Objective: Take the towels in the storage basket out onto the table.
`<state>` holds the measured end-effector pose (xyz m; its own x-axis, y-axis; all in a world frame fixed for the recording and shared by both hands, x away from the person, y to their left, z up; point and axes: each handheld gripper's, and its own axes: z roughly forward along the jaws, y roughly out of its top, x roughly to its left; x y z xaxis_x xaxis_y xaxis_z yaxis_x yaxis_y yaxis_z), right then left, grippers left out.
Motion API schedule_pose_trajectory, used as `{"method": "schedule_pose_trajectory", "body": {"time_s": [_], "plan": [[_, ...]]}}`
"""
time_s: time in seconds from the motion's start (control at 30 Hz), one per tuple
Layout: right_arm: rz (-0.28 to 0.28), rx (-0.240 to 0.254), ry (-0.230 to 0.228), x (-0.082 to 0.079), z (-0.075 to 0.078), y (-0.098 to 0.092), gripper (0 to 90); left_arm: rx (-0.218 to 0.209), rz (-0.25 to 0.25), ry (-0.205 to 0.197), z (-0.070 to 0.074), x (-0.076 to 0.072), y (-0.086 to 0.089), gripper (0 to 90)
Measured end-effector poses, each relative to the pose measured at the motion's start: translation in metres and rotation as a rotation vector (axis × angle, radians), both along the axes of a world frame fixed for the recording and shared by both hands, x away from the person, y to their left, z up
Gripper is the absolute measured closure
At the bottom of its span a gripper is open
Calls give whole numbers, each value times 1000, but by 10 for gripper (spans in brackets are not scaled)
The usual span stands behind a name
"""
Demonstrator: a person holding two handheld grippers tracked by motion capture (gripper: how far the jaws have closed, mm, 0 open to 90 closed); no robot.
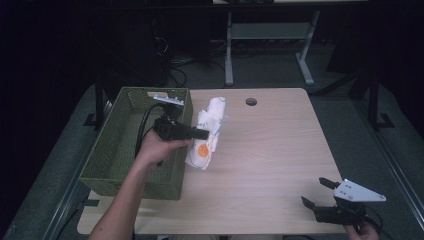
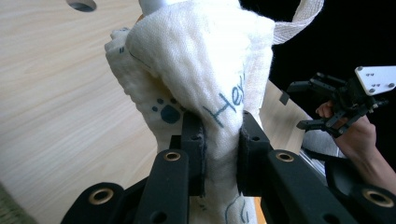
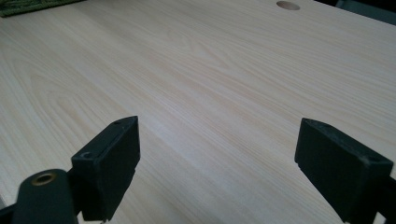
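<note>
While the left hand-held gripper pinches it, one white cloth hangs bunched beside the green basket.
Cream, soft weave, with blue paw prints, blue lettering and an orange spot, perhaps a printed badge; its lower end lies near the desk's left edge. The right hand-held gripper, jaws spread, sits at the near right corner.
</note>
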<state>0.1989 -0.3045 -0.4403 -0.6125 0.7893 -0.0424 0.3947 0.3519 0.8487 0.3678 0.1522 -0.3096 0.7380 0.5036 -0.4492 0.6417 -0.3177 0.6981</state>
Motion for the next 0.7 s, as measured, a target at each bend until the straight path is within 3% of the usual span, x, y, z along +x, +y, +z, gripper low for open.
{"method": "schedule_pose_trajectory", "body": {"time_s": [0.7], "plan": [[7,-4,-7,0,0,1,139,-10,-69,11,-24,5,-57,768]]}}
